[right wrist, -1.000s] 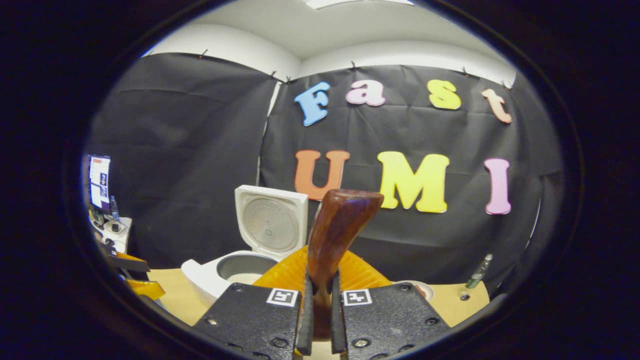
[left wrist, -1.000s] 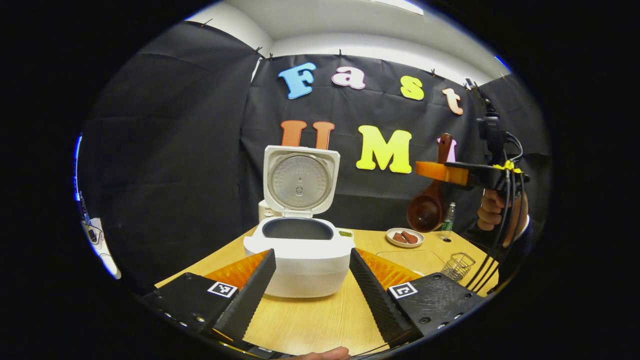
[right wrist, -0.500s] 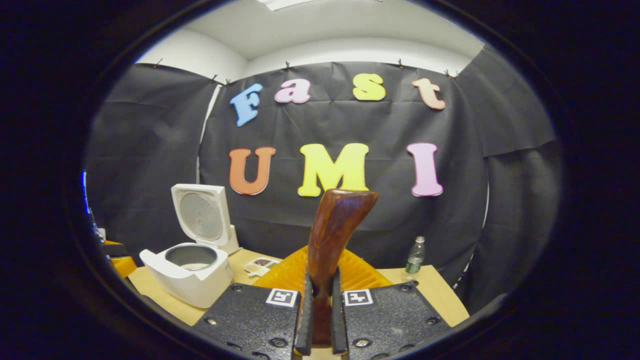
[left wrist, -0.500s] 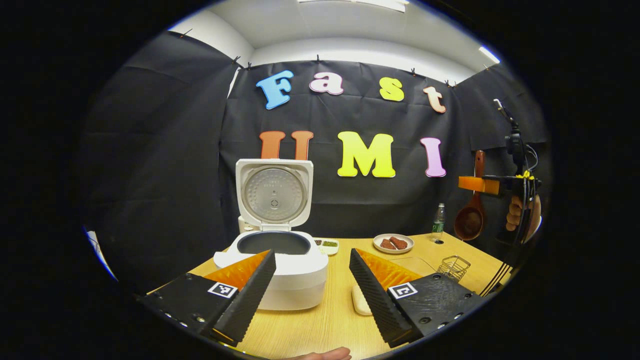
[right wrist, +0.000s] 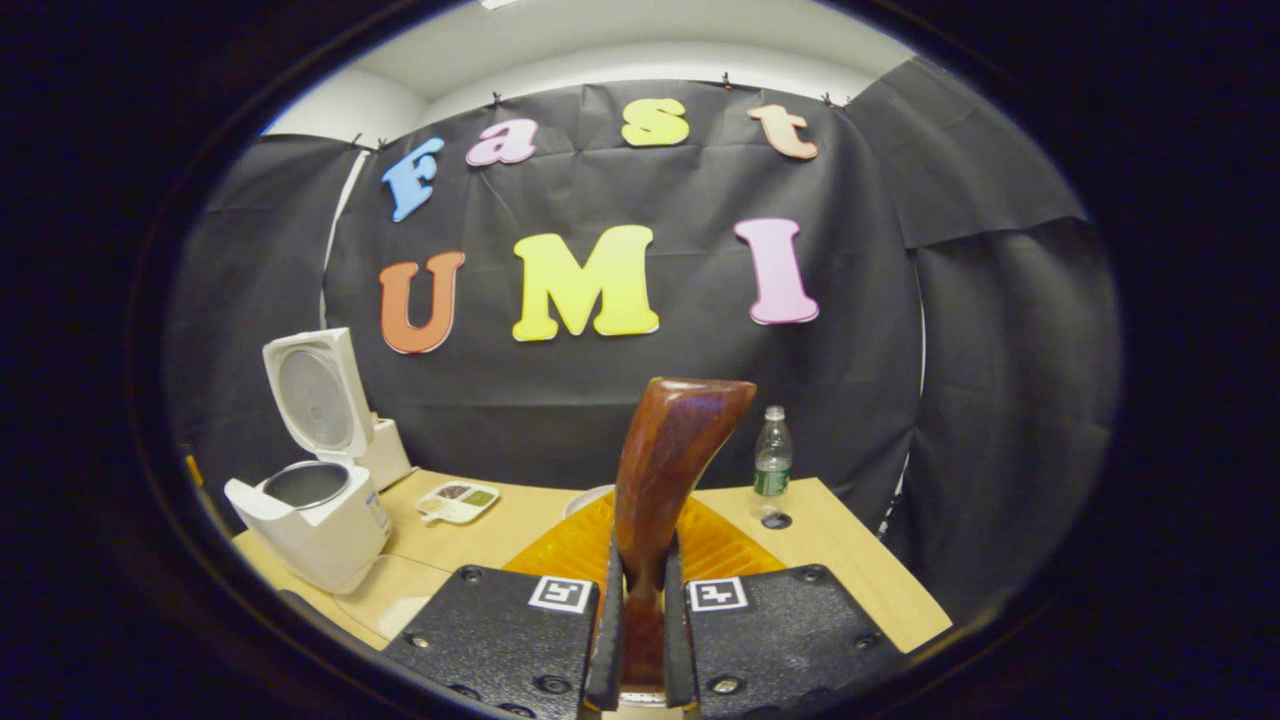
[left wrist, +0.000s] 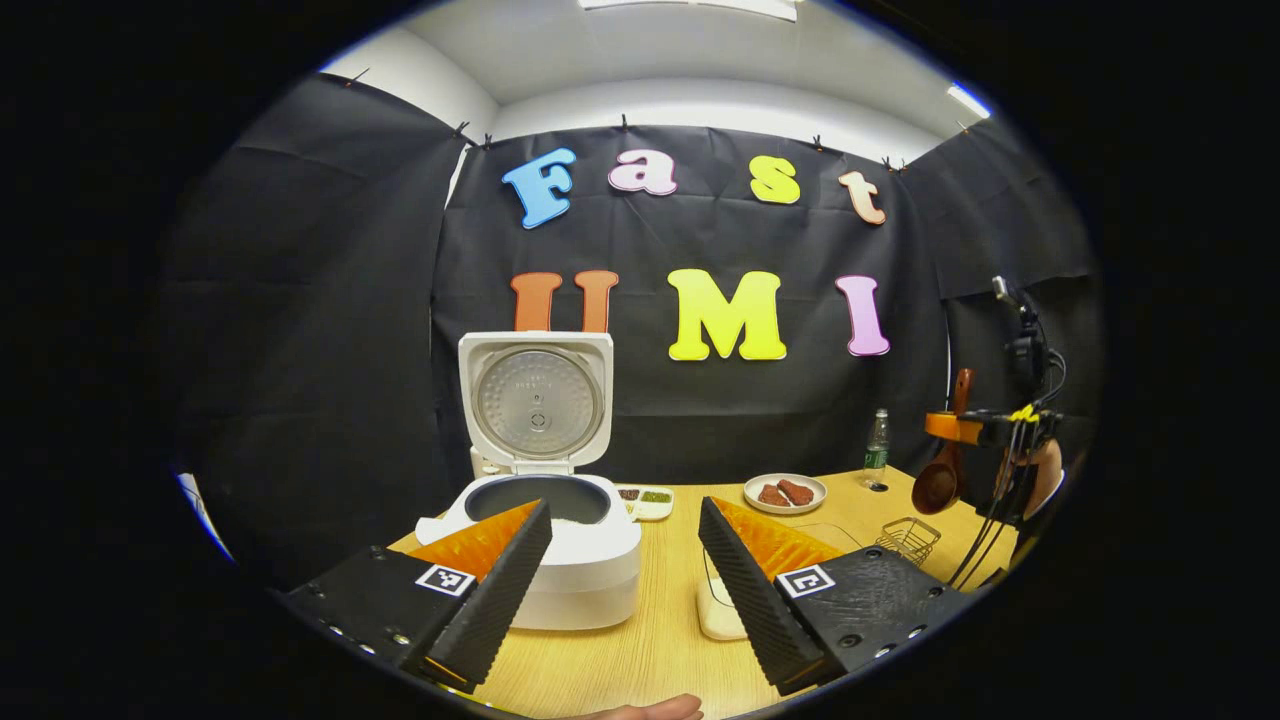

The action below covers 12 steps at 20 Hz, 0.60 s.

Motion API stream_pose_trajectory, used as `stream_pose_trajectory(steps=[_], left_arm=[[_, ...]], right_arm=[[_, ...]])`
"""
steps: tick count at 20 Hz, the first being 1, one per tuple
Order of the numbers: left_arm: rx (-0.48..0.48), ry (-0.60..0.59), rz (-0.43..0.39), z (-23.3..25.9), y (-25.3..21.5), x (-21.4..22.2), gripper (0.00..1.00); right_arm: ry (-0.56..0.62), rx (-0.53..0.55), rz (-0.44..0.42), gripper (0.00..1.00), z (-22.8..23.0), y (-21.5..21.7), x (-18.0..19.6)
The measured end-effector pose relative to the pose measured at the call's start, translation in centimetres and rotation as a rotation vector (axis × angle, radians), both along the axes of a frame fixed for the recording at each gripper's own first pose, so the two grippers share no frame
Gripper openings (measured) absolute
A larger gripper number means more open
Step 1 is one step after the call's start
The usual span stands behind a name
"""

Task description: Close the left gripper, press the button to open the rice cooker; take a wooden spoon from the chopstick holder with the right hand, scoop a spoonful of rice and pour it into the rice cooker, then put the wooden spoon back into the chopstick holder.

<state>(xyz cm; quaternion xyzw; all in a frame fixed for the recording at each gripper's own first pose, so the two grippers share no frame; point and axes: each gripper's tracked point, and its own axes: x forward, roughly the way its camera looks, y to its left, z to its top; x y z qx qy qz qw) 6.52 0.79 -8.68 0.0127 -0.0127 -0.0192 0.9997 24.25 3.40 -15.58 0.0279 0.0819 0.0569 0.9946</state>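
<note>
Wooden spoon (right wrist: 668, 470) being clamped by right gripper (right wrist: 640, 640); left gripper (left wrist: 625, 570) being held wide apart, empty; rice cooker (left wrist: 545, 520) lid raised, contents possibly rice

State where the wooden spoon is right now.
The wooden spoon is clamped upright in the right tool; the left gripper view shows it at far right, bowl down, above the wire holder.

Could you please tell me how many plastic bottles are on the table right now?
1: the bottle stands upright at the table back edge, right of the plate. Others may be hidden.
</note>
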Motion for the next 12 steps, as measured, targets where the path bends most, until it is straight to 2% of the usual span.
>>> stream_pose_trajectory(steps=[2,4,6,7,8,11,12], left_arm=[[0.001,-0.012,0.008,0.6,0.0,0.2,0.94],[0.005,-0.017,0.017,1.0,0.2,0.6,0.94],[0.018,-0.024,0.039,1.5,0.7,1.1,0.94],[0.023,-0.028,0.051,1.9,0.9,1.4,0.94],[0.021,-0.031,0.061,2.1,1.3,1.8,0.94],[-0.002,-0.037,0.065,3.5,2.4,3.2,0.94],[-0.009,-0.042,0.067,4.0,2.8,3.6,0.94]], right_arm=[[0.037,0.027,0.018,0.24,-1.9,0.2,0.4],[0.044,0.029,-0.027,0.28,-2.5,-1.5,0.8],[0.016,0.015,-0.096,0.68,-2.0,-3.7,0.5],[-0.004,0.005,-0.124,0.82,-1.4,-4.5,-0.1],[-0.016,0.0,-0.133,0.83,-1.0,-4.8,-0.7],[-0.031,0.015,-0.125,1.0,-0.1,-5.1,-3.2],[-0.038,0.022,-0.123,0.99,0.2,-5.3,-4.2]])
